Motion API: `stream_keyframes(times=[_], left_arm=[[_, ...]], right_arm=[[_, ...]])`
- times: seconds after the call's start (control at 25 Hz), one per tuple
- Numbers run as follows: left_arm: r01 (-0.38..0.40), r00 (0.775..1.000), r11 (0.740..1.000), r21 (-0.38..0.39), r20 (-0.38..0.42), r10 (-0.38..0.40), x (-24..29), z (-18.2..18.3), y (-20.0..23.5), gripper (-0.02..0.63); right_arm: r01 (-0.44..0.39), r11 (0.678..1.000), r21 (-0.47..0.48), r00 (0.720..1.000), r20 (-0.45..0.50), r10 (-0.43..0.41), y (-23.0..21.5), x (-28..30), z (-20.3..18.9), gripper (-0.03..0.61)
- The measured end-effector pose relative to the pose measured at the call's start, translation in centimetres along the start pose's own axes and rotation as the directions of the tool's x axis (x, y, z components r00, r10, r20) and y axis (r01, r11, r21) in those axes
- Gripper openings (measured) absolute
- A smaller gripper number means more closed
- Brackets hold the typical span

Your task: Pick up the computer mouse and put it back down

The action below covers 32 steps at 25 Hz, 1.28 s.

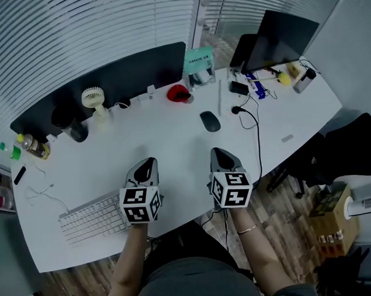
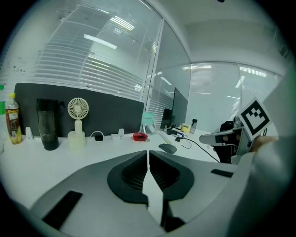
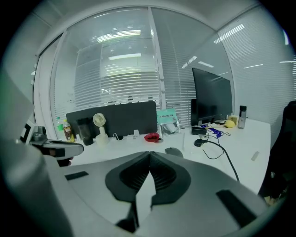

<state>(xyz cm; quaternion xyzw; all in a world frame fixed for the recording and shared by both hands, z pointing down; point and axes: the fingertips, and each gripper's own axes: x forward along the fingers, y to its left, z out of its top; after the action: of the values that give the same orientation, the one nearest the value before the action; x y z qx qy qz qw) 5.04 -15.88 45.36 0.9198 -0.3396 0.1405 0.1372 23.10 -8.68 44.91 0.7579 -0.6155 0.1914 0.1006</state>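
A dark grey computer mouse (image 1: 210, 121) lies on the white desk (image 1: 167, 145), past both grippers; it shows small in the left gripper view (image 2: 168, 148) and in the right gripper view (image 3: 174, 151). My left gripper (image 1: 147, 163) hovers near the desk's front edge, shut with nothing in it. My right gripper (image 1: 220, 153) hangs beside it, a little short of the mouse, also shut and empty. Neither touches the mouse.
A white keyboard (image 1: 93, 218) lies front left. Along the back stand a dark partition (image 1: 109, 80), a small fan (image 1: 95, 102), a dark cup (image 1: 74, 128), a red object (image 1: 179, 93) and a monitor (image 1: 279, 39). A black cable (image 1: 253, 126) runs right of the mouse.
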Motion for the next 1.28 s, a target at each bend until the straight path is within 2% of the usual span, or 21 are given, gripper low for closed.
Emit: stream_keyframes(times=[0.48,1.28], left_arm=[[-0.007,1.0,1.0,0.005,0.005,0.007,-2.5,-0.9,0.2,0.032],[-0.016,1.0,1.0,0.008,0.009,0.016,-5.1,-1.6,0.7,0.032]], right_arm=[[-0.056,0.998,0.008,0.998,-0.024,0.056,3.1,-3.0,-2.3,0.006],[-0.074,0.997,0.026,0.997,-0.029,0.075,4.8,-5.3,-3.5,0.002]])
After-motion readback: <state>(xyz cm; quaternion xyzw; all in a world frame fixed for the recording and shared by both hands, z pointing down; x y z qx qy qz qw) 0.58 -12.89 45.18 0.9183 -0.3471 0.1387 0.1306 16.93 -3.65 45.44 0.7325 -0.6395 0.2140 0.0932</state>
